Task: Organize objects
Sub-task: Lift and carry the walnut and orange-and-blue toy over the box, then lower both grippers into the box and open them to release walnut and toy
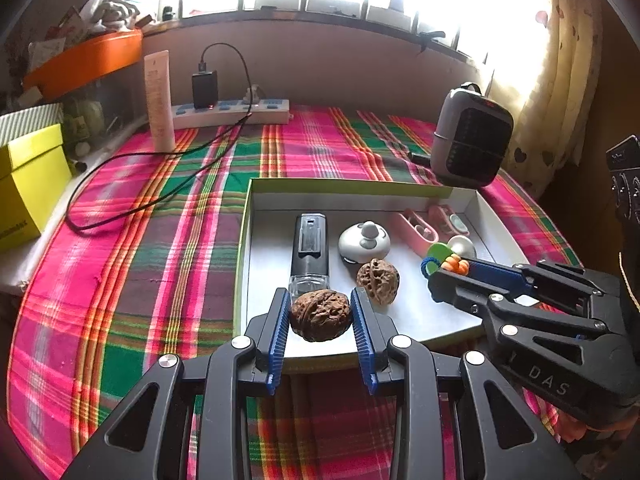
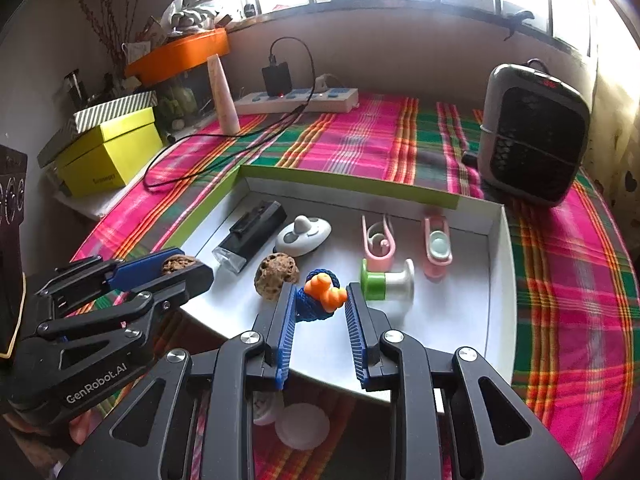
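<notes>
Left gripper point(image 1: 320, 312) – jaws narrowed onto a brown walnut point(image 1: 320, 314), blue pads pressing both flanks, held over the near edge of the white tray point(image 1: 368, 198). A second walnut point(image 1: 378, 280) lies in the tray just beyond, beside a black lighter-like block point(image 1: 310, 246) and a grey-white knob point(image 1: 364, 242).

Right wrist view: right gripper point(image 2: 320, 300) clamps a blue crocheted toy with orange beads point(image 2: 322, 294), also above the tray floor, near a green-and-white spool point(image 2: 386, 282); two pink clips point(image 2: 378, 246) sit further back.

Judgement: both loads are at the set-down stage. To do it well, lower each until it touches the floor before releasing – the round walnut will likely roll if dropped, so park it against its twin. Keep the two grippers apart.
</notes>
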`<control>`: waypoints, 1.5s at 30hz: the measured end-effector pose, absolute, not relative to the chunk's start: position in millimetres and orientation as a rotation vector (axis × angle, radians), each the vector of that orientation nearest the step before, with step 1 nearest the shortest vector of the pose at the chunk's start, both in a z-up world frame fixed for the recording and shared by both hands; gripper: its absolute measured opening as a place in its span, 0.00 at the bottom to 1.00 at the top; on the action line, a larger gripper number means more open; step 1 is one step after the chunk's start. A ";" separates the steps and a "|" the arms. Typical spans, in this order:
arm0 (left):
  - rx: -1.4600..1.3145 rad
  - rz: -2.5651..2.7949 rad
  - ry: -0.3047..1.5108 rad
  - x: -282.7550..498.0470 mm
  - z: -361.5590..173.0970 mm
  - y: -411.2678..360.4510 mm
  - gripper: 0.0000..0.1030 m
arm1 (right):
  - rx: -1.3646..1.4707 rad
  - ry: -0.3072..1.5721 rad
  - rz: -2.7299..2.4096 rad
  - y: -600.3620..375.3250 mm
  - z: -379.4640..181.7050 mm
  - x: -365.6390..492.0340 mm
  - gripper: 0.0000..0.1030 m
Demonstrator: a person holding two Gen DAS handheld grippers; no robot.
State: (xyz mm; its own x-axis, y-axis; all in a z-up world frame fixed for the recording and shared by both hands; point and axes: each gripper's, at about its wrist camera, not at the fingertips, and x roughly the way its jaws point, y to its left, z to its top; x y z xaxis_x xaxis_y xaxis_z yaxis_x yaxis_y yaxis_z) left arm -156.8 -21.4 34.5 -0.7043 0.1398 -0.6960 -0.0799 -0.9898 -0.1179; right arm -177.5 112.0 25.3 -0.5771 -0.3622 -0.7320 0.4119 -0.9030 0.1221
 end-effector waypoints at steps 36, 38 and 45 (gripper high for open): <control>-1.192 2.788 -0.055 -173.4 20.9 -16.8 0.28 | 1.185 0.078 -2.410 105.6 8.8 -191.2 0.25; -1.192 2.788 -0.054 -173.3 20.9 -16.6 0.28 | 1.186 0.072 -2.410 105.5 8.8 -191.2 0.25; -1.192 2.786 -0.058 -173.9 21.0 -16.9 0.28 | 1.187 0.068 -2.409 106.0 8.7 -191.6 0.26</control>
